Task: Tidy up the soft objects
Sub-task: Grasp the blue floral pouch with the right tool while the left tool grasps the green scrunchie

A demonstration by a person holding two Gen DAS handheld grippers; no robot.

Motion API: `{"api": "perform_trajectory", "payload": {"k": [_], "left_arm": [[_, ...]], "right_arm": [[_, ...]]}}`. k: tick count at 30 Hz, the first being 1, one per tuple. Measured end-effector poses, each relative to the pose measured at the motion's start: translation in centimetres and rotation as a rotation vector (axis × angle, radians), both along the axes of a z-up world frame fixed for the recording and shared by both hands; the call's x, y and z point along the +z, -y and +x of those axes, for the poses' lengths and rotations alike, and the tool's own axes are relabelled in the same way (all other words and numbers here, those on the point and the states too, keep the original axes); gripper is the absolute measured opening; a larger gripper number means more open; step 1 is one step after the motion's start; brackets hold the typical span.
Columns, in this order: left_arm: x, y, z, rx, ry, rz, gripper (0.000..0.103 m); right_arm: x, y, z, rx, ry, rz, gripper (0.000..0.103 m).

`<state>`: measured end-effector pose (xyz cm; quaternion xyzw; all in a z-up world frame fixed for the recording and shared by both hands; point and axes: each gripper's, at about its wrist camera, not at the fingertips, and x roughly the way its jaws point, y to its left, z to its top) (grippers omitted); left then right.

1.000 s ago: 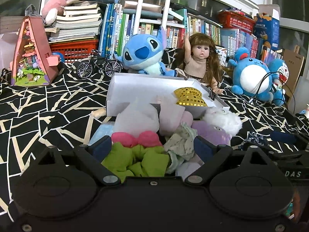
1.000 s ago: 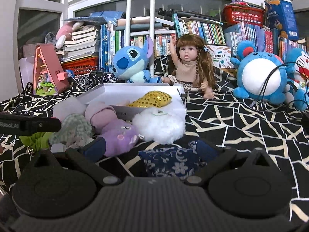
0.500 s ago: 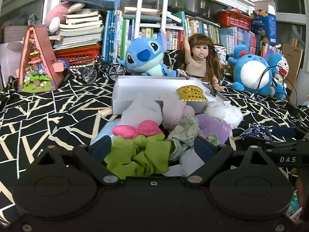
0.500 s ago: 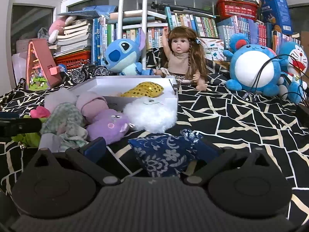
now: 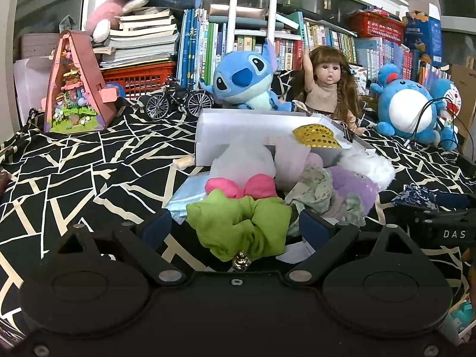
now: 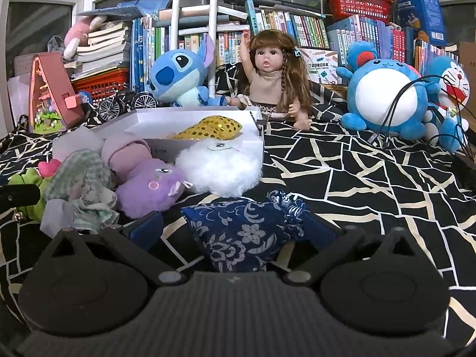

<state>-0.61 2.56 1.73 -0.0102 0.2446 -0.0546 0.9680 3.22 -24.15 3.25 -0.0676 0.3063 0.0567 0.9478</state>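
Faintly, white letters "DAS" mark the right claw [image 5: 446, 208] body.

Right gripper [image 5: 452, 226]: white letters "DAS" on its black side, cut off at the frame edge.
White box [image 6: 208, 145]: a few dark letters on its front wall, too small to read.
Book spines [image 6: 282, 26]: printed titles, not legible.

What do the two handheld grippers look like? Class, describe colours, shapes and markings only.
The left gripper has a smooth black body, two round discs, black linkage arms with silver pivots and dark blue jaws. The right gripper is similar, with a ribbed centre panel. From the left view, its side bears white letters "DAS".
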Motion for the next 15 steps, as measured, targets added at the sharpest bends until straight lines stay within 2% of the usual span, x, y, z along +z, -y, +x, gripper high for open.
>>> {"api": "perform_trajectory", "payload": {"k": [15], "left_arm": [[-0.9,0.3,1.0,0.029,-0.024,0.005,0.092]], "right_arm": [[-0.5,-0.5,1.5,-0.02,-0.023,-0.039,0.103]]}}
